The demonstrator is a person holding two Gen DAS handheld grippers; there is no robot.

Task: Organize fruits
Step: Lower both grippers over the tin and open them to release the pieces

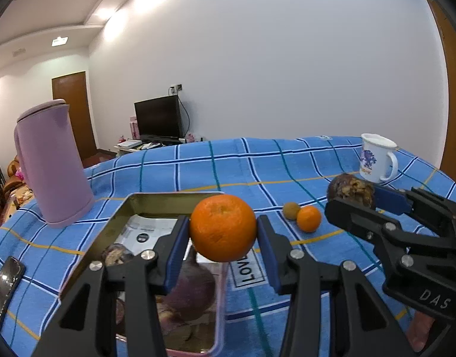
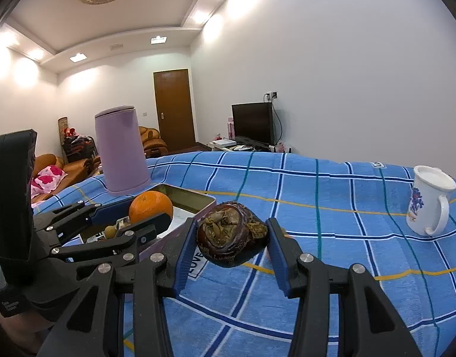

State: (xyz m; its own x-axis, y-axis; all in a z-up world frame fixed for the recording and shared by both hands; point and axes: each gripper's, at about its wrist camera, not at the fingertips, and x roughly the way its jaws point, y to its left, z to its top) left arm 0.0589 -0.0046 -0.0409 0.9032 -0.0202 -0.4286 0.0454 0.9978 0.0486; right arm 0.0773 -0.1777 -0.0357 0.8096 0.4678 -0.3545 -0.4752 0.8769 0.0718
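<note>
A: Left claw (image 1: 223, 232) clenched on the large orange (image 1: 223, 228), pads at its 3 and 9 o'clock. It hangs over the near right edge of the metal tin (image 1: 132, 205), clear of the blue checked cloth (image 1: 257, 163).

B: Right claw (image 2: 231, 238) grips the dark mangosteen (image 2: 232, 233), calyx up, also off the cloth. The tin sits at its 10 o'clock.

A: Tin already holds a purple fruit (image 1: 192, 288) and some papers. Left out on the cloth: a small orange (image 1: 309, 218) touching a brownish fruit (image 1: 291, 210), at 2 o'clock from the big orange.

B: Handling. The orange looks firm, its peel dimpled, so it likely won't slip. Take it at the widest girth, as now.

A: Mangosteen: hard rind, I judge, but the dry calyx could crumble. Keep pads on the rind flanks.

B: Both round, so probably roll when released. Lower them inside the tin walls.

A: Purple kettle (image 1: 54, 163) at 10 o'clock, mug (image 1: 375, 157) at 2, both well apart.
</note>
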